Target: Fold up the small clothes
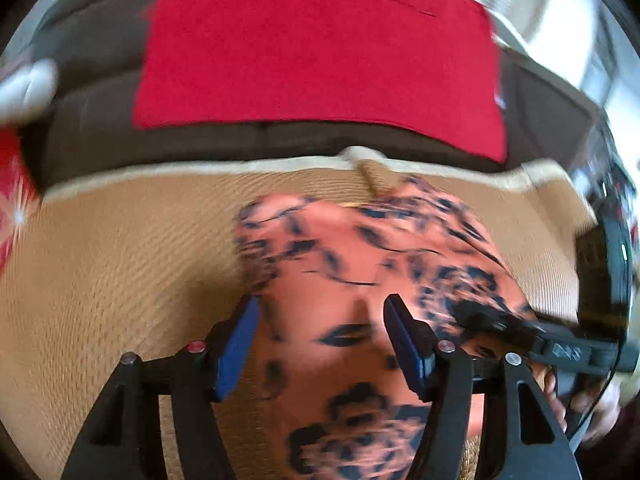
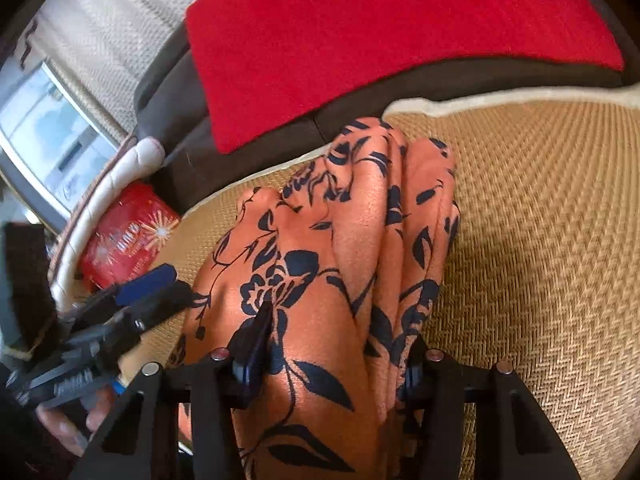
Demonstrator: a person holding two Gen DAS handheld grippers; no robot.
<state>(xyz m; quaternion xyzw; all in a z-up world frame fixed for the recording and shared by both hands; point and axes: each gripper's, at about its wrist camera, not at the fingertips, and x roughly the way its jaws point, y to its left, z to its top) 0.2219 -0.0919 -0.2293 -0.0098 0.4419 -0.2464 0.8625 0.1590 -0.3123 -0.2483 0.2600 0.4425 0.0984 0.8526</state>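
Nearest, we list our right gripper (image 2: 332, 344), its jaws astride a bunched ridge of the orange garment with dark floral print (image 2: 320, 280), both pads pressed into the cloth, and our left gripper (image 1: 320, 344), jaws parted above the same garment with nothing clamped between its blue pads (image 1: 236, 352). The garment lies gathered in folds on the woven straw mat (image 2: 540, 240), a hand (image 2: 64, 420) holding the left gripper at its left edge. Farther off we record a red folded cloth (image 1: 316, 52) on the dark brown couch (image 1: 96, 120), and a red printed package (image 2: 124, 236) beside a cream cushion edge (image 2: 100, 200).
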